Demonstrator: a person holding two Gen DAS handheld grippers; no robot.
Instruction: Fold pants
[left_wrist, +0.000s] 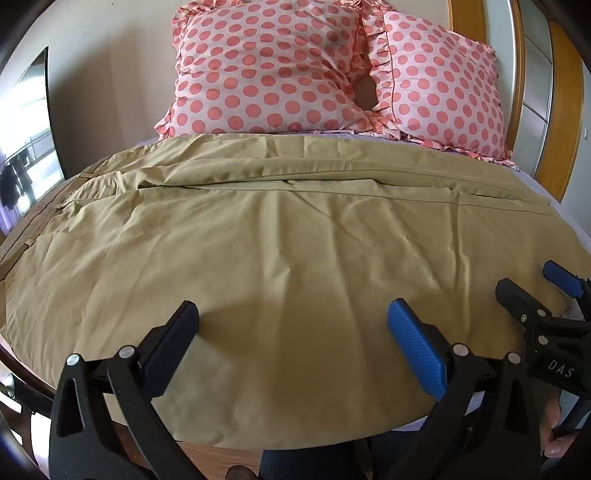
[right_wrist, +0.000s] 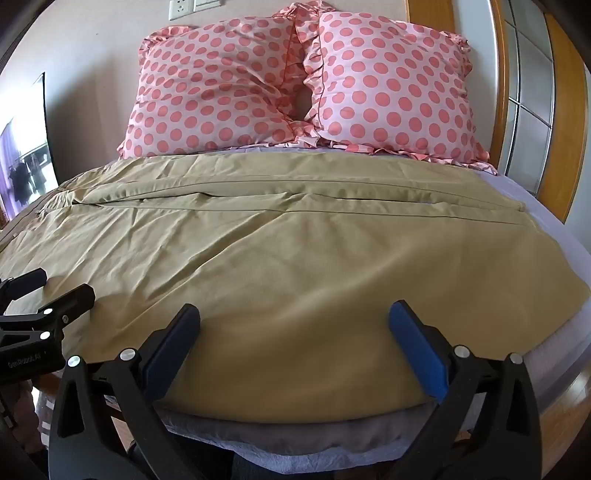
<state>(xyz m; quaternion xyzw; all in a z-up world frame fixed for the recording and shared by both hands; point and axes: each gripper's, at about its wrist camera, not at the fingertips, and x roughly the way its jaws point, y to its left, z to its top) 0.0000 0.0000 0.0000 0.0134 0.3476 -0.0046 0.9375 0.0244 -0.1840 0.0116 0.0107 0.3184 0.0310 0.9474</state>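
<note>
Khaki pants (left_wrist: 295, 229) lie spread flat across the bed, waistband at the left, leg hems at the right; they also show in the right wrist view (right_wrist: 295, 251). My left gripper (left_wrist: 293, 317) is open and empty, hovering just over the pants' near edge. My right gripper (right_wrist: 294, 317) is open and empty over the same near edge, further right. The right gripper also shows in the left wrist view (left_wrist: 532, 280), and the left gripper shows at the left of the right wrist view (right_wrist: 62, 284).
Two pink polka-dot pillows (left_wrist: 266, 70) (right_wrist: 391, 88) lean against the wall at the head of the bed. A lilac sheet (right_wrist: 554, 229) shows at the right. A wooden wardrobe frame (right_wrist: 569, 110) stands right. A window (left_wrist: 26, 140) is left.
</note>
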